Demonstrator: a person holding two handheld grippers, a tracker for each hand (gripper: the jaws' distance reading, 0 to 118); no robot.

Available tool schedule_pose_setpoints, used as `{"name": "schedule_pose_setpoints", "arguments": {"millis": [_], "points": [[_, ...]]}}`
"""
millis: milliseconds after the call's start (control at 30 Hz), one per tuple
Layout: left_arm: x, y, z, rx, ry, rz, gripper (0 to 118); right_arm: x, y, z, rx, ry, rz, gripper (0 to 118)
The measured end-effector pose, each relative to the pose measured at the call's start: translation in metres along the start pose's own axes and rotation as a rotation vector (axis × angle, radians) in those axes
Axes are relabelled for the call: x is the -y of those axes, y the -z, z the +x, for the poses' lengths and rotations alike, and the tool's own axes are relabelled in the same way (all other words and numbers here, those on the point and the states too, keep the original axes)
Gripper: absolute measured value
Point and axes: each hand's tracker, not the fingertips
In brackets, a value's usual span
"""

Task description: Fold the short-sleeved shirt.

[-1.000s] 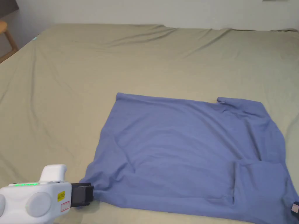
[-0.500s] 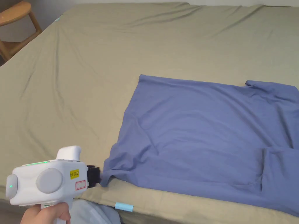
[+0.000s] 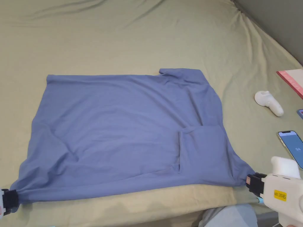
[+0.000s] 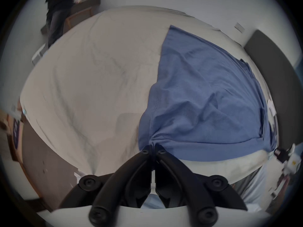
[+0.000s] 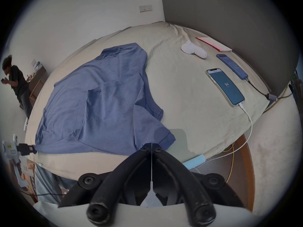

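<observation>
A blue short-sleeved shirt (image 3: 124,127) lies spread on the olive bed sheet (image 3: 118,38), with one sleeve folded in over its right part. My left gripper (image 3: 10,201) is shut on the shirt's near left corner; in the left gripper view the cloth (image 4: 205,99) bunches where the jaws (image 4: 153,147) meet. My right gripper (image 3: 251,181) is shut on the near right corner, and in the right gripper view its jaws (image 5: 151,146) are closed at the shirt's (image 5: 101,99) edge. The near edge runs taut between the two grippers, close to the bed's front edge.
A white handheld device (image 3: 269,103), a lit phone (image 3: 291,146) on a cable and a pink-edged book (image 3: 291,81) lie on the bed to the right. The dark headboard (image 3: 272,23) stands behind them. Another person (image 5: 16,83) stands far across the room.
The head camera has swung right, so the right gripper and the right-hand objects now show. The left gripper still holds the near left corner, and the shirt's near edge looks straighter.
</observation>
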Motion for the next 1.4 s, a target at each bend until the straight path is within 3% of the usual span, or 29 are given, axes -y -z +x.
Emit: {"name": "schedule_pose_setpoints", "arguments": {"millis": [33, 67, 133, 200, 233, 267, 333, 367, 400, 467, 733, 1000, 1033, 1400], "points": [[0.000, -0.007, 0.004, 0.000, -0.003, 0.004, 1, 0.000, 0.002, -0.001, 0.007, -0.023, 0.006, 80], [-0.001, -0.010, 0.005, 0.013, -0.003, 0.002, 1, -0.001, 0.005, -0.006, 0.000, -0.038, -0.005, 117], [-0.002, -0.015, 0.010, 0.012, 0.001, -0.001, 1, -0.001, 0.011, -0.014, -0.044, -0.064, -0.040, 118], [-0.004, -0.015, 0.005, 0.025, 0.003, -0.011, 1, -0.002, 0.025, -0.015, -0.027, -0.067, -0.052, 118], [-0.004, -0.016, 0.005, 0.025, 0.002, -0.010, 1, -0.003, 0.033, -0.014, -0.025, -0.066, -0.057, 113], [-0.005, -0.016, 0.004, 0.025, 0.000, -0.009, 1, -0.004, 0.039, -0.013, -0.021, -0.057, -0.076, 78], [-0.005, -0.015, 0.007, 0.012, -0.004, -0.014, 1, -0.002, 0.043, -0.010, -0.057, -0.027, -0.069, 38], [-0.005, -0.017, 0.007, 0.012, -0.008, -0.012, 1, -0.005, 0.041, -0.008, -0.041, -0.034, -0.080, 38], [-0.006, -0.018, 0.005, 0.017, -0.010, -0.013, 1, -0.001, 0.040, -0.007, -0.041, -0.021, -0.073, 3], [-0.007, -0.016, 0.000, 0.017, -0.016, -0.014, 1, -0.002, 0.036, -0.003, -0.081, -0.022, -0.108, 3], [-0.046, -0.015, -0.010, 0.034, -0.001, 0.034, 1, -0.043, 0.015, -0.006, -0.085, -0.008, -0.032, 3], [-0.127, 0.002, 0.009, 0.057, 0.036, 0.090, 1, -0.130, 0.041, -0.039, -0.064, -0.057, 0.013, 3], [-0.138, 0.007, 0.010, 0.059, 0.035, 0.096, 1, -0.140, 0.028, -0.056, -0.055, -0.054, 0.008, 3], [-0.212, 0.087, 0.041, 0.022, 0.035, 0.020, 1, -0.208, 0.128, -0.077, 0.024, -0.020, -0.115, 3]]}}
